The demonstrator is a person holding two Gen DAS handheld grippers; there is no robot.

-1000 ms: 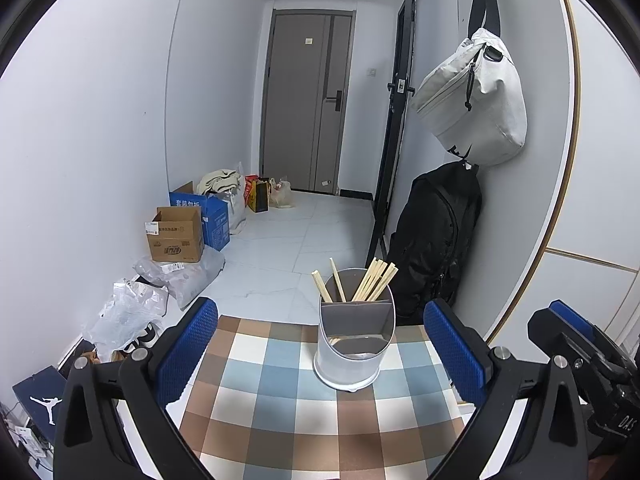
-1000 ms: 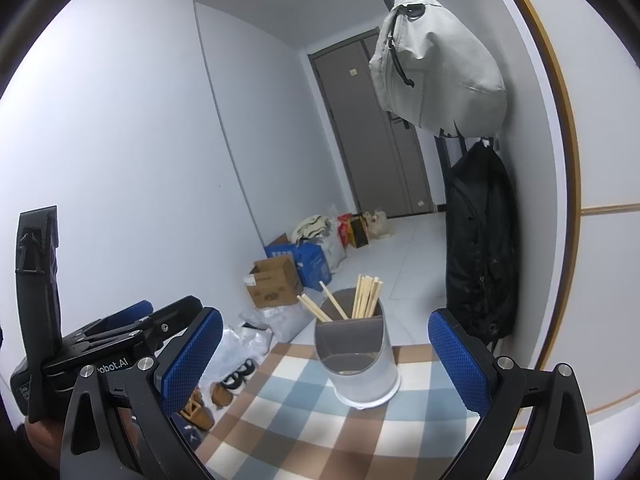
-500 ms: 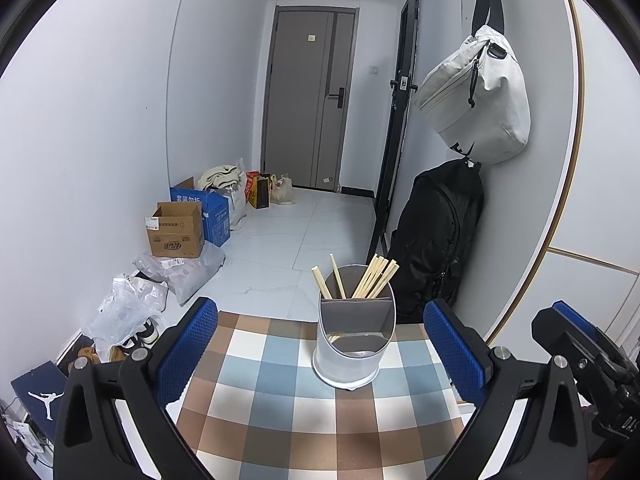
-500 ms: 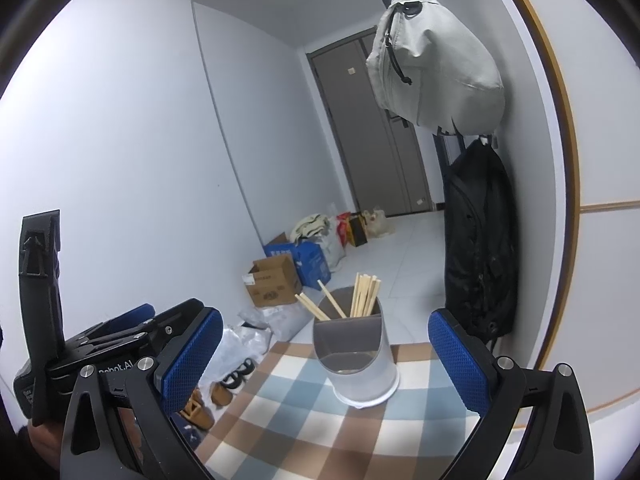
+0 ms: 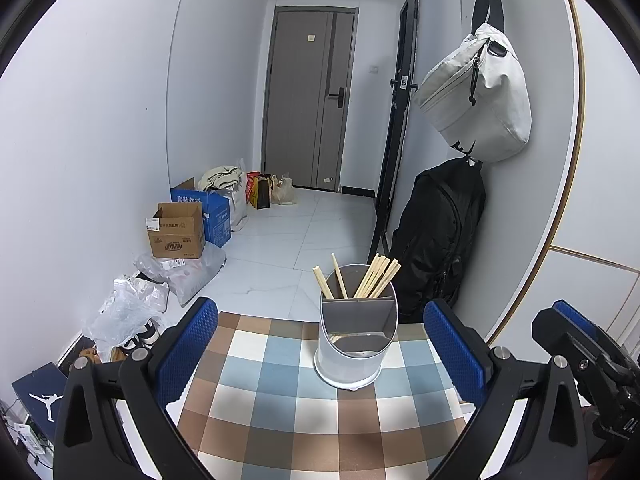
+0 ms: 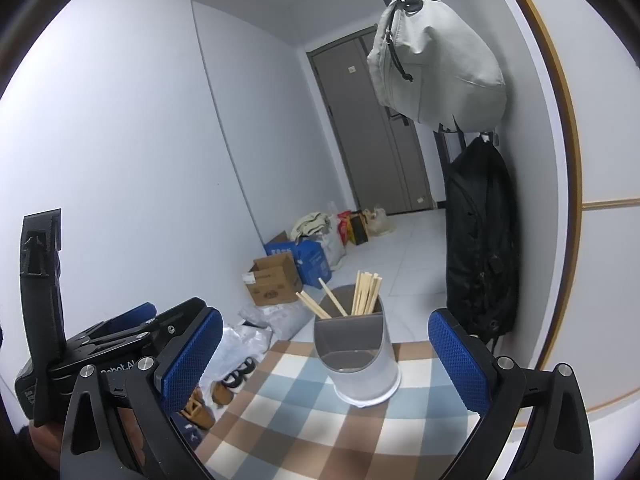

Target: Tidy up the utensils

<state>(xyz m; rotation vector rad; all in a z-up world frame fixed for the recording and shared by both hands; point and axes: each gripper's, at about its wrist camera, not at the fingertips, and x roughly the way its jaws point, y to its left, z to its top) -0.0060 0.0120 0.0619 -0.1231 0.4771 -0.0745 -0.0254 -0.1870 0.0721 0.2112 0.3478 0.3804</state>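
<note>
a pale grey utensil holder (image 5: 357,344) stands upright near the far edge of the bench (image 5: 280,412), on its blue, brown and white checked cloth. a divider splits it: the rear compartment holds a bundle of light wooden chopsticks (image 5: 378,276) that lean outward above the rim, two toward the left and the rest fanned right; the front compartment looks empty of utensils, though its bottom is only partly visible. the left tongs (image 5: 332,354) hang low over the near side of the bench, aimed at the holder, spread wide and gripping nothing, the blue pads (image 5: 186,350) sitting either side of the holder and well apart from it. the right tongs (image 6: 326,364) are alongside at about the same height, likewise wide open and empty, with the holder between their pads. a black backpack (image 5: 438,236) leans on the wall beyond the bench
</note>
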